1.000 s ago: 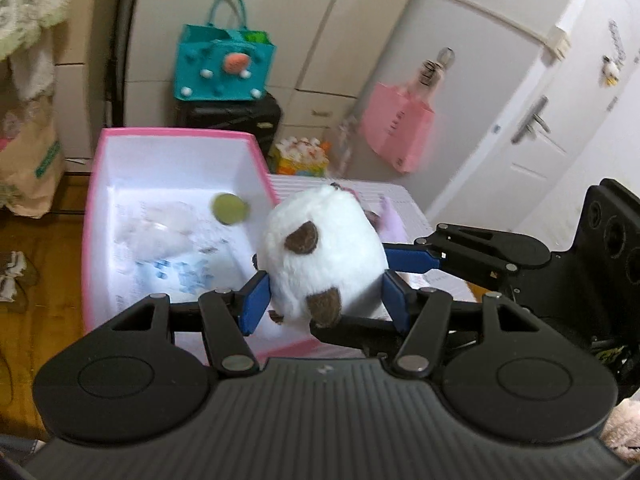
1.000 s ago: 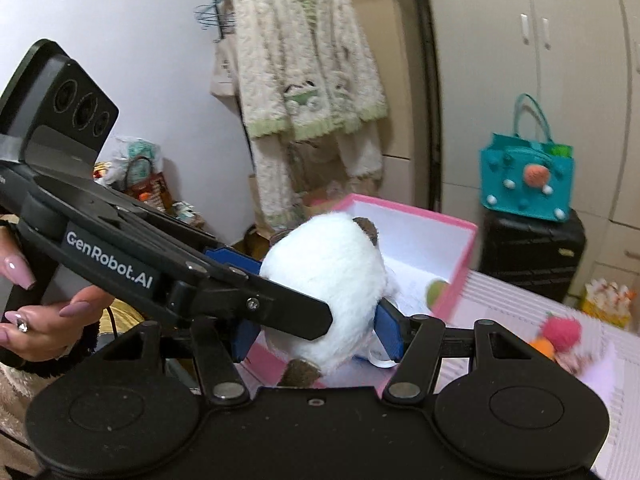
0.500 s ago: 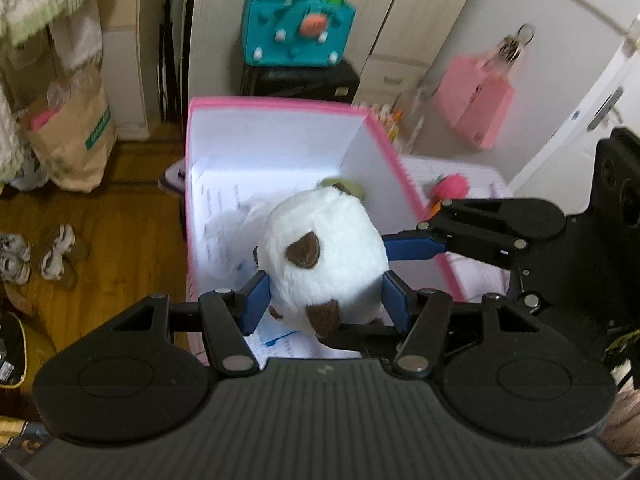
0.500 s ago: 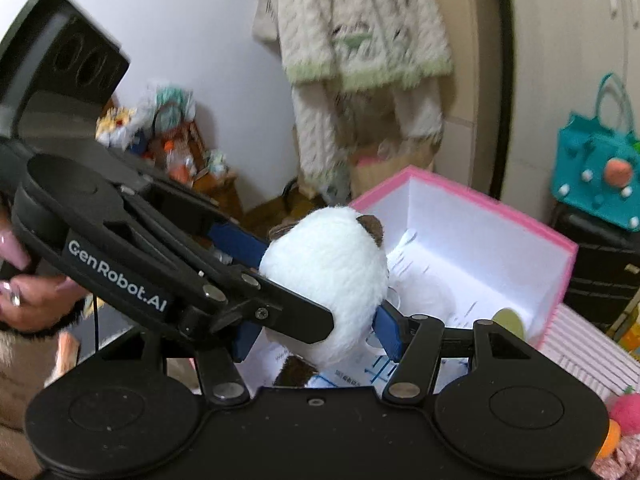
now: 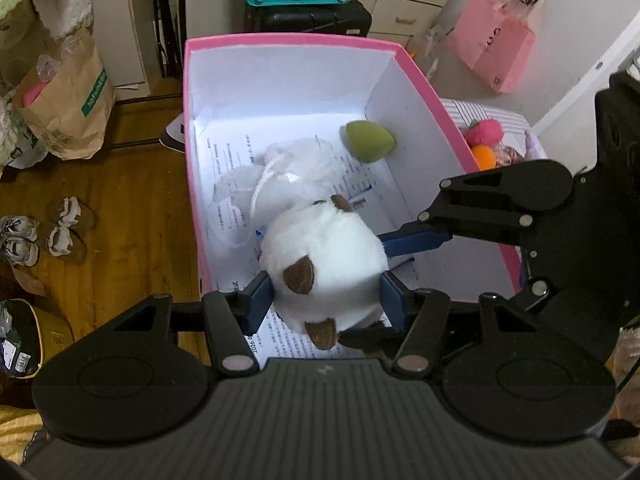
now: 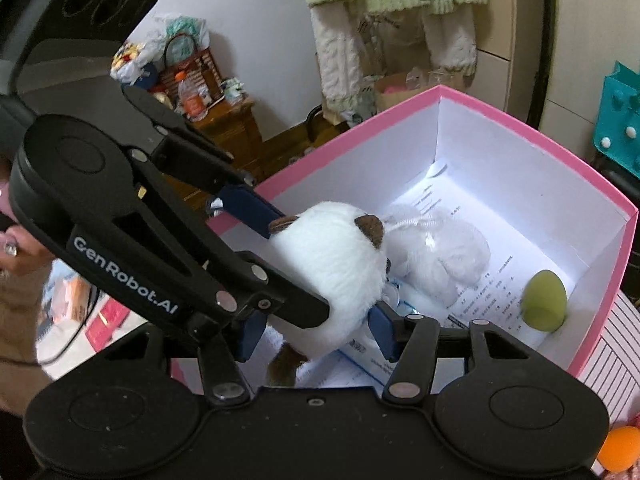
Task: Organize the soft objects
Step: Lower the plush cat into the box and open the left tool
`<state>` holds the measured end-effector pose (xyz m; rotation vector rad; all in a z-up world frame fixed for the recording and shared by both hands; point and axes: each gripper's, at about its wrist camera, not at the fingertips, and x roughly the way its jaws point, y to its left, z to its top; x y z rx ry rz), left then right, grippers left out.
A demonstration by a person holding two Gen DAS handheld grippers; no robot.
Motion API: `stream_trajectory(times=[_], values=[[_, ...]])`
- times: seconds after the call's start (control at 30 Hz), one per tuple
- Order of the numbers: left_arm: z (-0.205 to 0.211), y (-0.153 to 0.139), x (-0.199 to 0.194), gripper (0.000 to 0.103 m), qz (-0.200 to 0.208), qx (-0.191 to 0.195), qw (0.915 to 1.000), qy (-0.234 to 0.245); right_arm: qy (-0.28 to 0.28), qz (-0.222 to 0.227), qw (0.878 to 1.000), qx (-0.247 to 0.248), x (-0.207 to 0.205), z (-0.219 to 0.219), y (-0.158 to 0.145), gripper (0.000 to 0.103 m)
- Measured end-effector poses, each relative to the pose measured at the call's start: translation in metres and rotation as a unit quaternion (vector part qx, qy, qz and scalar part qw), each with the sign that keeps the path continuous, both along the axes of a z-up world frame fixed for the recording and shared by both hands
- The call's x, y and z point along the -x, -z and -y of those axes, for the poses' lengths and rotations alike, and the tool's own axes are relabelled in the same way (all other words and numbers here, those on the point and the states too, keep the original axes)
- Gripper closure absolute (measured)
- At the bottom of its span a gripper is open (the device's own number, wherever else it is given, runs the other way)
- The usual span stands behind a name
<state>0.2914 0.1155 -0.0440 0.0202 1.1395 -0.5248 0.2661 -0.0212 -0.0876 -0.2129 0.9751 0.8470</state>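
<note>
The plush toy point(image 5: 324, 264) is being squeezed between both my grippers' jaws, left gripper point(image 5: 324, 296) and right gripper point(image 6: 316, 320), so it drops cleanly into the pink box point(image 5: 288, 42) below them.

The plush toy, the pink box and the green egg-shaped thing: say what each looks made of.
Plush toy: fuzzy white synthetic fur with brown felt-like patches; the pile bulges around the pads of both grippers (left, right).
Pink box: apparently cardboard; thin, stiff walls, matte pink outside, plain white inside.
Green egg-shaped thing: probably foam sponge; matte, smooth and seamless, but uncertain.
</note>
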Motion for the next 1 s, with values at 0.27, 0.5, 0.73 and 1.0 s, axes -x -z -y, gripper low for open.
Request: stream_trajectory(times=[0.27, 0.5, 0.73, 1.0], values=[[0.009, -0.002, 0.006, 0.051, 0.038, -0.051, 0.9977, 0.025, 0.015, -0.021, 1.000, 0.007, -0.007, 0.000, 0.009, 0.054], [0.012, -0.008, 0.020, 0.046, 0.082, -0.089, 0.9924, 0.024, 0.011, -0.055, 0.998, 0.002, -0.010, -0.004, 0.015, 0.054], [0.010, -0.012, 0.032, 0.045, 0.116, -0.089, 0.9892, 0.014, 0.023, -0.038, 0.999, -0.004, 0.003, 0.002, 0.013, 0.054], [0.009, -0.029, 0.047, 0.042, 0.144, -0.096, 0.9849, 0.005, 0.045, 0.003, 0.999, -0.019, 0.022, 0.023, -0.016, 0.054]])
